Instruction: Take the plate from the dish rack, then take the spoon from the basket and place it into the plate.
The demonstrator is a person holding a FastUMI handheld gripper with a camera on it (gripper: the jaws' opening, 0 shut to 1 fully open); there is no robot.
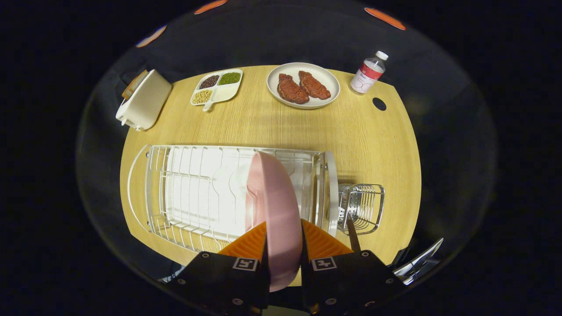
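Worktop (377,145) carries a white dish rack (197,188). Pink plate (274,206) stands on edge over the rack, pinched between the orange fingers (248,241) of the hand-held gripper (283,243). Wire basket (362,206) beside the rack holds a spoon (352,235).

Bright overhead light on the table (263,127); its edges bow, and surroundings perhaps blur into dark.

The wooden surface (263,127) is carrying a rack (197,193), basket (362,206), toaster (144,100), divided tray (217,86), meat plate (303,85) and bottle (368,73).
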